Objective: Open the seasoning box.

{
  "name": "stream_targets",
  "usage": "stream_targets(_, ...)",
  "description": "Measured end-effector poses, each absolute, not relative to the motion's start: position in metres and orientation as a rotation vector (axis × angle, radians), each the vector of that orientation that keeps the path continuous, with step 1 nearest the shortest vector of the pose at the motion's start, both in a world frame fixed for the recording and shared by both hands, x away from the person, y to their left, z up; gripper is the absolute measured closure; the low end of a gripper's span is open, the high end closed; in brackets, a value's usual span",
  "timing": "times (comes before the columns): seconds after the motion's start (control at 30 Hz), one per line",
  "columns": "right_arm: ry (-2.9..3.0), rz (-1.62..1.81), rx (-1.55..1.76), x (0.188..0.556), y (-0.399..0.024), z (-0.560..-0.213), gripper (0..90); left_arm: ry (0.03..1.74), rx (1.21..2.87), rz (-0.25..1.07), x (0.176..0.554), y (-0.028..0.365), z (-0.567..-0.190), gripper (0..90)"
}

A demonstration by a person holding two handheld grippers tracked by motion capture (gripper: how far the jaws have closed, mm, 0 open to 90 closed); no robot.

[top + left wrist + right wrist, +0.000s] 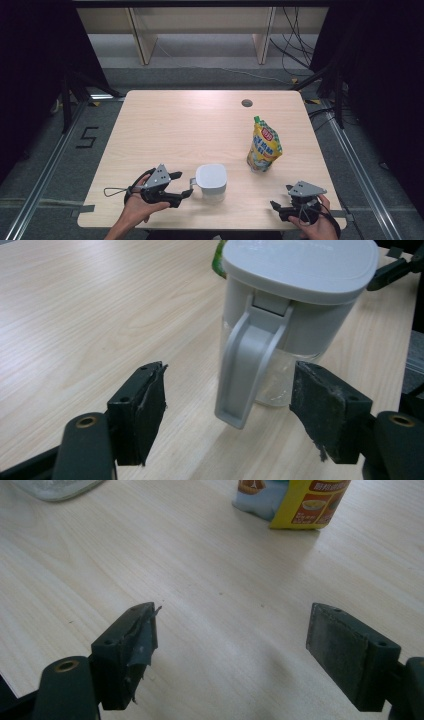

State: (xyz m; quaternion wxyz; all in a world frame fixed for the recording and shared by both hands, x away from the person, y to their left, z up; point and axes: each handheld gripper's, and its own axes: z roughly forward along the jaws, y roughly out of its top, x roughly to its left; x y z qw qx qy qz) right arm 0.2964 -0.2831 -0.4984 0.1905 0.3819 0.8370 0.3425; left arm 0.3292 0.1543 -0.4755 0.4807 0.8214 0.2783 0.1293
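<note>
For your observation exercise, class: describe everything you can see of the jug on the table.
The jug stands upright near the table's front edge, left of a yellow pouch. It has a flat grey lid, rounded-square from above, a grey plastic-looking upper body, a clear lower part, and a grey handle attached at the top and free at its lower end. The handle points at the left gripper, whose open jaws flank it without touching.

Table's far half bare [175, 120], jug [211, 181] – pouch [264, 146] block near side

Light wood desk [175, 125], round grommet hole [247, 103] near far edge. White-lidded jug [211, 181] stands near front edge, handle to the left. Yellow spouted pouch [264, 147] upright, right of the jug, apart from it.
</note>
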Motion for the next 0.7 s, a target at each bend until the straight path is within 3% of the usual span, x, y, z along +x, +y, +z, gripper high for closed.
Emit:
stream_targets(0.1,2.354,0.955,1.053,0.297,-0.284,-0.498,21.5,0.699,1.988,0.323,0.328,0.155,-0.476,30.4)
stream_targets(0.23,2.363,0.958,1.056,0.298,-0.282,-0.498,21.5,0.696,1.966,0.306,0.327,0.159,-0.471,40.1)
stream_targets(0.33,2.363,0.95,1.033,0.298,-0.282,-0.498,21.6,0.675,1.948,0.347,0.323,0.158,-0.466,42.4)
stream_targets(0.53,2.363,0.948,1.052,0.296,-0.28,-0.498,21.6,0.626,1.892,0.404,0.315,0.155,-0.456,62.0)
stream_targets(0.57,2.364,0.95,1.044,0.297,-0.28,-0.498,21.6,0.61,1.886,0.395,0.316,0.154,-0.455,70.1)
stream_targets(0.7,2.387,0.956,1.054,0.298,-0.28,-0.498,21.6,0.608,1.863,0.391,0.315,0.148,-0.448,80.5)
